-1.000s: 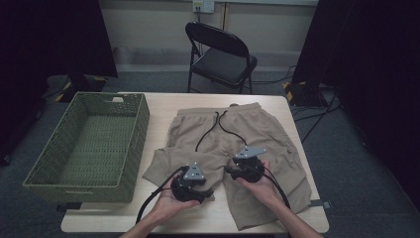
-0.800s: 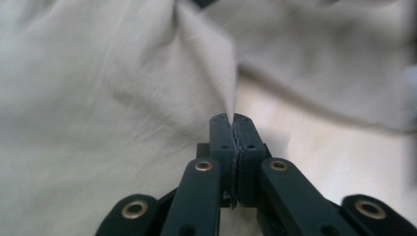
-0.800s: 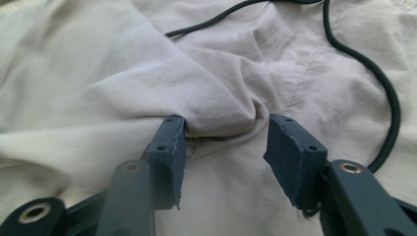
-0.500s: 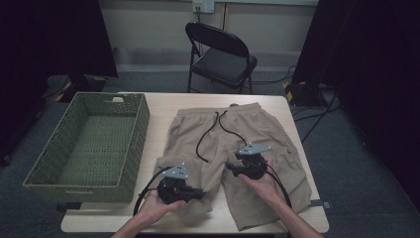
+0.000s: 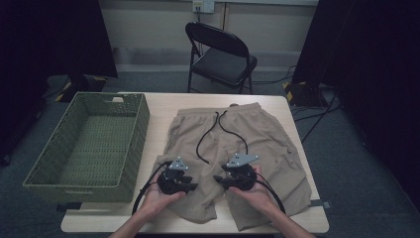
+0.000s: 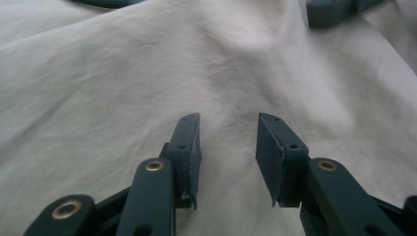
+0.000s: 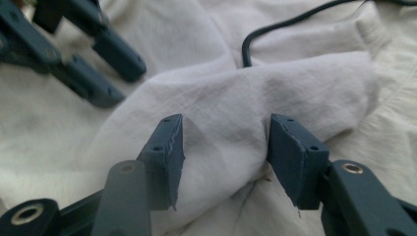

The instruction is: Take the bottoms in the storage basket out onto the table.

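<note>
Beige shorts (image 5: pixel 257 134) lie flat on the table, waistband at the far side, with a black drawstring (image 5: pixel 208 141) looped across them. My left gripper (image 5: pixel 194 186) rests on the left leg, pointing right. Its jaws (image 6: pixel 228 118) have just been opening and stand open over rumpled cloth without pinching it. My right gripper (image 5: pixel 218 180) is at the crotch area, pointing left toward the other one. Its jaws (image 7: pixel 226 118) have just been closing a little around a raised ridge of the shorts (image 7: pixel 231 93), and I see no firm pinch. The drawstring (image 7: pixel 275 29) runs behind that ridge.
A green woven basket (image 5: pixel 133 144) stands on the left half of the wooden table (image 5: pixel 158 99). A black folding chair (image 5: pixel 223 54) is behind the table. The left gripper's jaws (image 7: pixel 93 54) show at the top left of the right gripper view.
The left gripper has shifted left along the left leg of the shorts. The right gripper has slid slightly left and nearer to me. The shorts have not been lifted.
</note>
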